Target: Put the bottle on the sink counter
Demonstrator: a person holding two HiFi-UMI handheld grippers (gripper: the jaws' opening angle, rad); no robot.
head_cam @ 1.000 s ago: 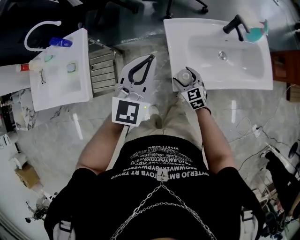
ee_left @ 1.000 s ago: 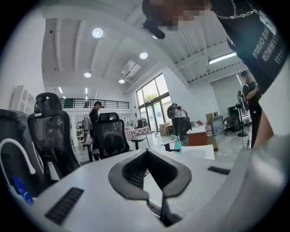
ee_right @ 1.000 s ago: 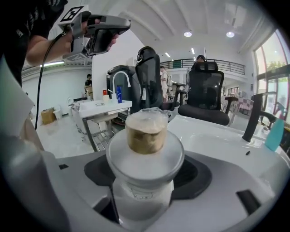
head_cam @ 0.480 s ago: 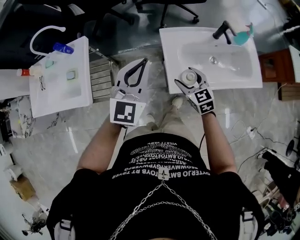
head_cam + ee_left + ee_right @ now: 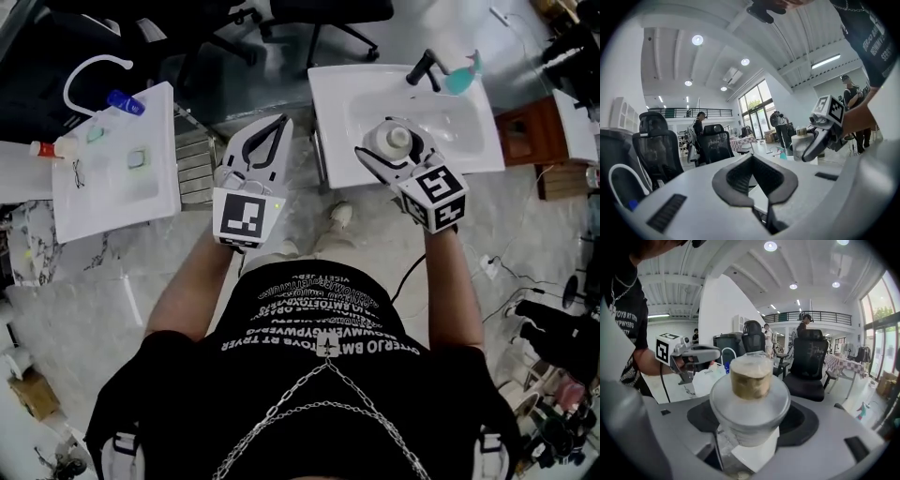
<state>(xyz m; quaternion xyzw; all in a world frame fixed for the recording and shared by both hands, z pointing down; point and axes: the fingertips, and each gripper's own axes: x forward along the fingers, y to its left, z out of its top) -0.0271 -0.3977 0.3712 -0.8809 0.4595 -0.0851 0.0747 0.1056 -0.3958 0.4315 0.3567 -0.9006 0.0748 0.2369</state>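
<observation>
Gripping the white bottle (image 5: 749, 401) between widely spread jaws, the right gripper (image 5: 392, 145) holds it over the sink counter's (image 5: 330, 131) front edge; bottle upright, cap uppermost, long axis vertical; left gripper (image 5: 281, 122) closed, empty

The bottle (image 5: 396, 141) is held in the right gripper (image 5: 391, 137) over the sink counter's (image 5: 330, 141) near edge; the left gripper (image 5: 281, 121) is set left of it.

A big open workspace, half office, half test lab — wheeled office chairs (image 5: 811, 362), a railed upper gallery (image 5: 811, 315), tall windows (image 5: 754, 101), round ceiling lights (image 5: 697, 40), and a white sink (image 5: 328, 122) and a second sink (image 5: 112, 197) standing free on a marbled floor (image 5: 112, 281).
</observation>
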